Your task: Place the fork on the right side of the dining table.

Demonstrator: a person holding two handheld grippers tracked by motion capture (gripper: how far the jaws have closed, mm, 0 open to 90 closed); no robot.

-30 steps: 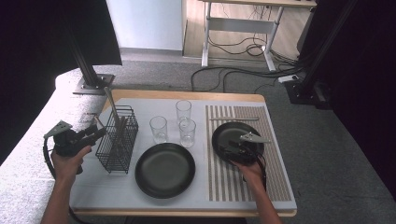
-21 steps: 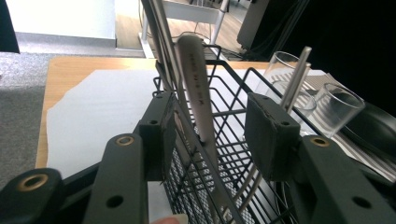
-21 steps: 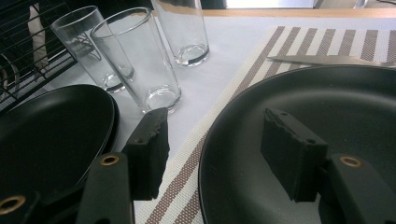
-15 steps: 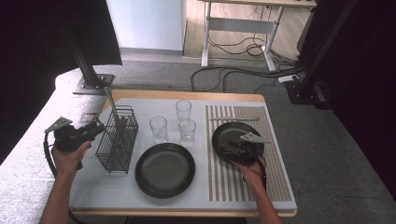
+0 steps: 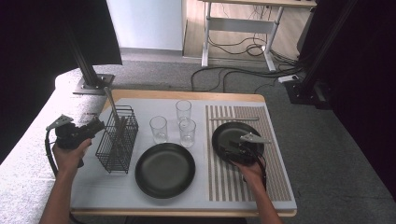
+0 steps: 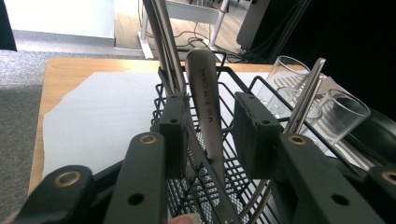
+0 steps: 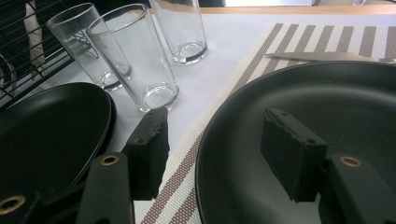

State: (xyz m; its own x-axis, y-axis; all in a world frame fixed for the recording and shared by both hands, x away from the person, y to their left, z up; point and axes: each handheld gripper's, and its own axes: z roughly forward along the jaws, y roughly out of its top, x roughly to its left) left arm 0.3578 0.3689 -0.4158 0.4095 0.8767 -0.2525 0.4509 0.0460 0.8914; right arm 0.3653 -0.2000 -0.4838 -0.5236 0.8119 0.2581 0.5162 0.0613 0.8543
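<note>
Closing our left gripper (image 6: pixel 212 135) around a shiny steel handle (image 6: pixel 205 105) in the wire basket (image 5: pixel 116 140) near the desk's left edge, we see it standing nearly upright; pads not yet touching. Our right gripper (image 7: pixel 215 154) straddles the plate (image 7: pixel 327 121) rim, jaws apart.

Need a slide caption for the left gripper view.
Left hand-held gripper closing around a silver metal utensil handle in the black wire cutlery basket.

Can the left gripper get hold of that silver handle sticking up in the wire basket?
Probably yes. The left gripper already has the handle between its jaws, which have just been closing; a gap shows beside it, and only the wire basket rim is close.
</note>
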